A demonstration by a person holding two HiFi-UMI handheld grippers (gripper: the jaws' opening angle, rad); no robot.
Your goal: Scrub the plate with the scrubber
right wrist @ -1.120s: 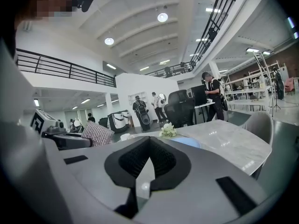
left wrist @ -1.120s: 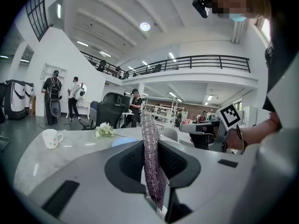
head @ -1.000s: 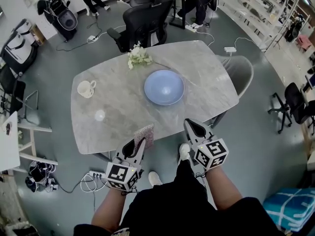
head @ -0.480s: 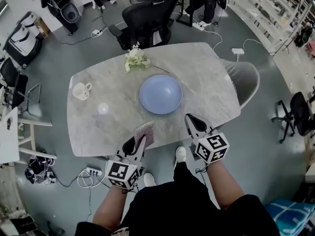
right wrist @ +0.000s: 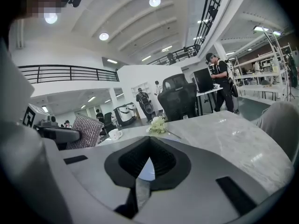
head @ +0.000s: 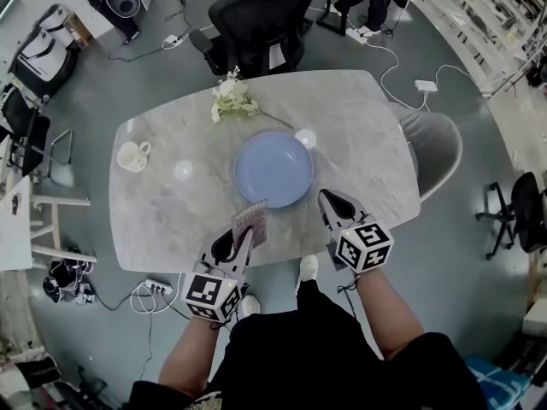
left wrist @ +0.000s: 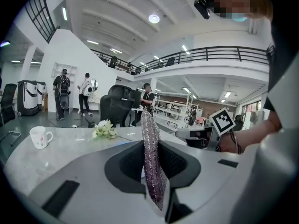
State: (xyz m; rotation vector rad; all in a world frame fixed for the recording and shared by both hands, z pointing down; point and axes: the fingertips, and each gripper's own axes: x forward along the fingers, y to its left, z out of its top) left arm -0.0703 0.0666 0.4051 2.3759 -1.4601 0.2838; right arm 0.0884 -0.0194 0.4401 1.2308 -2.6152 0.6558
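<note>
A round blue plate (head: 273, 169) lies in the middle of the marble table (head: 367, 135). My left gripper (head: 244, 231) is shut on a sparkly purple-grey scrubber (head: 250, 223), which stands on edge between the pads (left wrist: 150, 157). It hovers over the table's near edge, just short of the plate's near rim. My right gripper (head: 328, 199) is shut with nothing in it, to the right of the plate and apart from it. A sliver of the plate (right wrist: 147, 169) shows beyond its closed jaws. In the right gripper view, the scrubber (right wrist: 86, 129) is at the left.
A white cup (head: 132, 155) stands at the table's left end and a small bunch of white flowers (head: 231, 99) lies at its far edge. A black office chair (head: 265, 20) is behind the table, a grey chair (head: 436, 148) at its right end.
Both grippers have moved forward from off the near edge to over the table. The scrubber now almost reaches the plate's near rim. Both stayed shut.
</note>
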